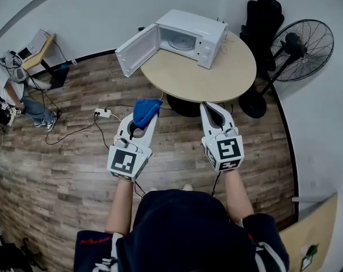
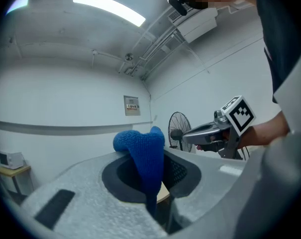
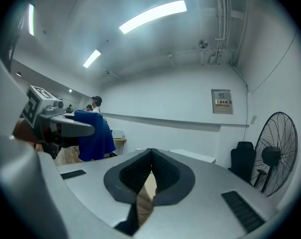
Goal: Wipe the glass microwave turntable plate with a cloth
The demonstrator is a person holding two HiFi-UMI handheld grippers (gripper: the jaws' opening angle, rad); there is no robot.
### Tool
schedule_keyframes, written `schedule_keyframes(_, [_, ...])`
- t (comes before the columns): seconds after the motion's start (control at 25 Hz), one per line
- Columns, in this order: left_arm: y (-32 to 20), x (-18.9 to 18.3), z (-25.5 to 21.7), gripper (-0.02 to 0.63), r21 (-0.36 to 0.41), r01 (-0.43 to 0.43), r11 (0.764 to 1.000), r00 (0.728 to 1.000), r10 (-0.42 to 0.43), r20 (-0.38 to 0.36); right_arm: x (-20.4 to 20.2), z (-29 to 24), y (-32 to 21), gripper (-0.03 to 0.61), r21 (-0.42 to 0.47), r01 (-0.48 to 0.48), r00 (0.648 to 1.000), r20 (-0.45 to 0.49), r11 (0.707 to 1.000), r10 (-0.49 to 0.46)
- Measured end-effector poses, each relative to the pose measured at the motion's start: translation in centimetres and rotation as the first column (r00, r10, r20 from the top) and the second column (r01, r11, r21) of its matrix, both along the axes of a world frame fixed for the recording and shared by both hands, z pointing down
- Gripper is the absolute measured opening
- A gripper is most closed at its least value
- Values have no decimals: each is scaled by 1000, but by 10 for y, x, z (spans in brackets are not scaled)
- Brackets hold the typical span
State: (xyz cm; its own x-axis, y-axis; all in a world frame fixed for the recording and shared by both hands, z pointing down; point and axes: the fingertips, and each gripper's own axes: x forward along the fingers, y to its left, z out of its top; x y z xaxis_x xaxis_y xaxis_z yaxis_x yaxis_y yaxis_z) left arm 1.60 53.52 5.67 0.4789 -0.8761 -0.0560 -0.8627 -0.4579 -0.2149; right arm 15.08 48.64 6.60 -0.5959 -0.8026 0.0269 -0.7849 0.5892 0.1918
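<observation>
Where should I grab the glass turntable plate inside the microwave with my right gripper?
The glass plate lies flat in the microwave, walled on every side but the one facing the open door. So probably take its front rim: come in level through the opening and pinch the thin edge. The right gripper is shut; open its jaws first.

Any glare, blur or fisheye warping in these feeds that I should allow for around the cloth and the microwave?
Head view: evenly lit and sharp, the microwave clear, fisheye bends the room's edges. Left gripper view: a ceiling light glares, the cloth is crisp, corners go dark. Right gripper view: bright ceiling strips, shut jaws sharp, the fan warped near the edge.
</observation>
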Motion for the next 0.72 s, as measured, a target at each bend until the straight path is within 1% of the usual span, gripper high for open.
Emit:
schedule_keyframes(0.36, [-4, 51, 20, 54, -31, 48, 998, 999, -48, 0, 44, 20, -9, 9, -38, 66, 998, -9, 997, -67])
schedule_keyframes(0.52, [-6, 70, 37, 54, -72, 59, 996, 998, -60, -6, 59, 28, -17, 9, -53, 84, 996, -17, 995, -85])
schedule_keyframes(0.64, [-10, 77, 42, 54, -89, 62, 994, 998, -61, 9, 64, 32, -23, 9, -63, 93, 996, -6, 994, -93])
schedule_keyframes(0.72, [-15, 77, 43, 54, -97, 68, 993, 998, -68, 6, 64, 35, -29, 9, -68, 96, 995, -1, 993, -96])
